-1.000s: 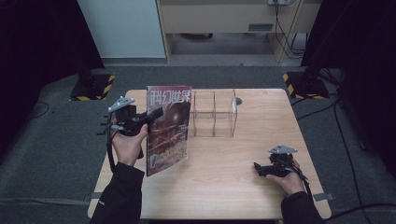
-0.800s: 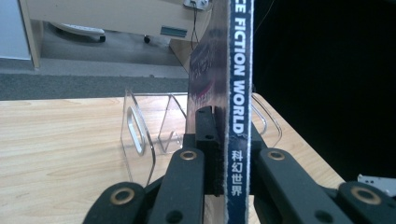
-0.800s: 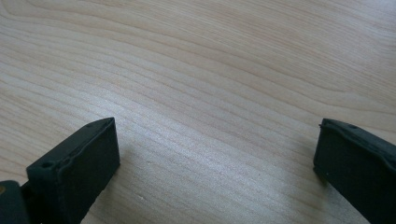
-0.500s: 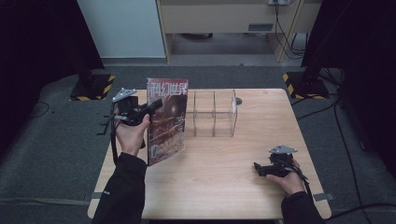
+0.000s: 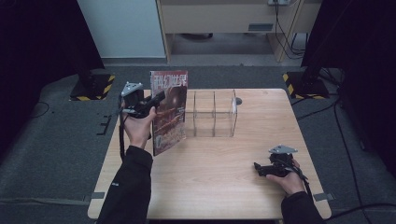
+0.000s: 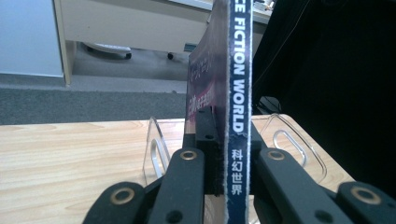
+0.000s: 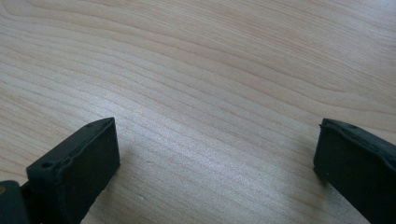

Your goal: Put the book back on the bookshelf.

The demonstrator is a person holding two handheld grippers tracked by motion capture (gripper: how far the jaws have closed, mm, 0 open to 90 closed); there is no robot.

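A magazine (image 5: 170,112) with a red and dark cover stands upright over the table's left side, just left of a clear plastic divider rack (image 5: 215,114). My left gripper (image 5: 158,99) is shut on its spine from the left. In the left gripper view the blue spine (image 6: 238,70) runs straight up between the two jaws of my left gripper (image 6: 229,133), whose pads press on both sides. The rack's clear dividers (image 6: 156,149) show right behind it. My right gripper (image 5: 259,169) lies on the table at the front right. It is open (image 7: 215,154), with only bare wood between the fingers.
The wooden table (image 5: 210,186) has free room across its front and middle. A small grey disc (image 5: 238,101) sits by the rack's far right corner. Beyond the table are a dark carpet, black stand bases with yellow stripes (image 5: 303,84) and a pale cabinet (image 5: 224,18).
My left hand has carried the upright magazine away from the person and slightly right, closer to the rack. The right gripper has stayed put.
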